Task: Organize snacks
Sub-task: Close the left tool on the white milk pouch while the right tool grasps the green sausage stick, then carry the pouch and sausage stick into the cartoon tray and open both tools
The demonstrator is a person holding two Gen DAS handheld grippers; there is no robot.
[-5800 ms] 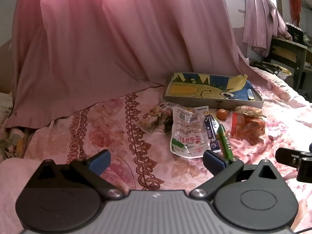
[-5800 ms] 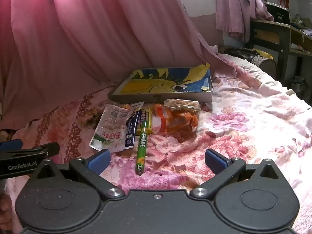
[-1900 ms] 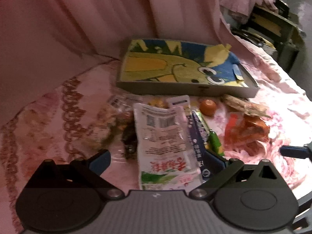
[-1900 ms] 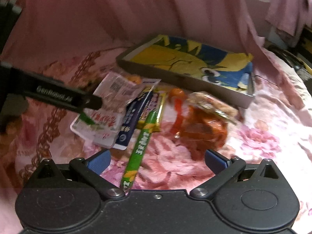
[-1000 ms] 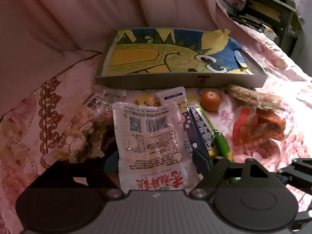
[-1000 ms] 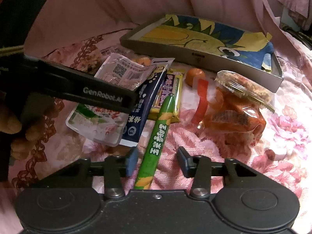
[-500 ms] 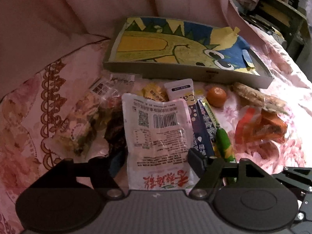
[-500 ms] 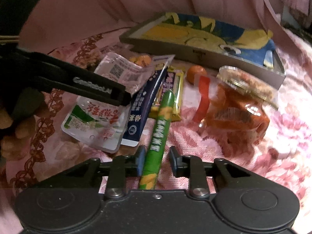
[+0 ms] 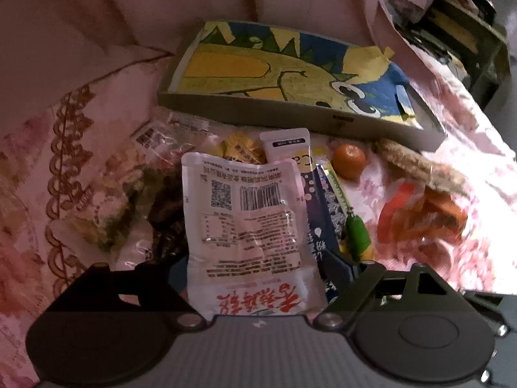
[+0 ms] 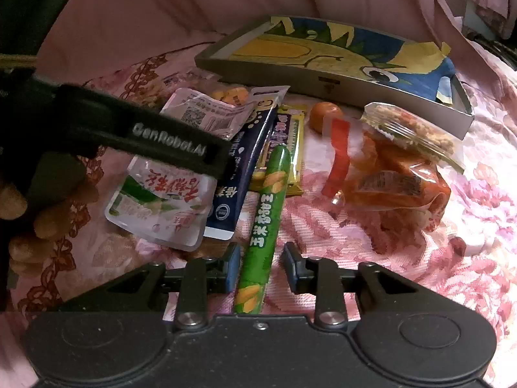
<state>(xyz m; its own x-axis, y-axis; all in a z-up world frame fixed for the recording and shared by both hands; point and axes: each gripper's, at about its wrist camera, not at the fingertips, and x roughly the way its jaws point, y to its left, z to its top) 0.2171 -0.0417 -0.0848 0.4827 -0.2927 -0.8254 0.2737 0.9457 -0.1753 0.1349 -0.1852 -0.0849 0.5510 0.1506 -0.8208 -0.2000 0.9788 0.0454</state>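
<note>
Snacks lie before a painted box (image 10: 336,79) on the bed, the left gripper (image 9: 255,266) opening around a white pouch (image 9: 248,213), the right gripper (image 10: 261,266) narrow, astride a green sausage stick (image 10: 266,213).

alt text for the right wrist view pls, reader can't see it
The right gripper straddles the near end of a green corn sausage stick lying on a pink floral bedspread, a small gap showing beside its right pad. Behind lie other snack packets, a small orange and a shallow tray lined with a cartoon picture; the left gripper reaches in over a white pouch.
</note>
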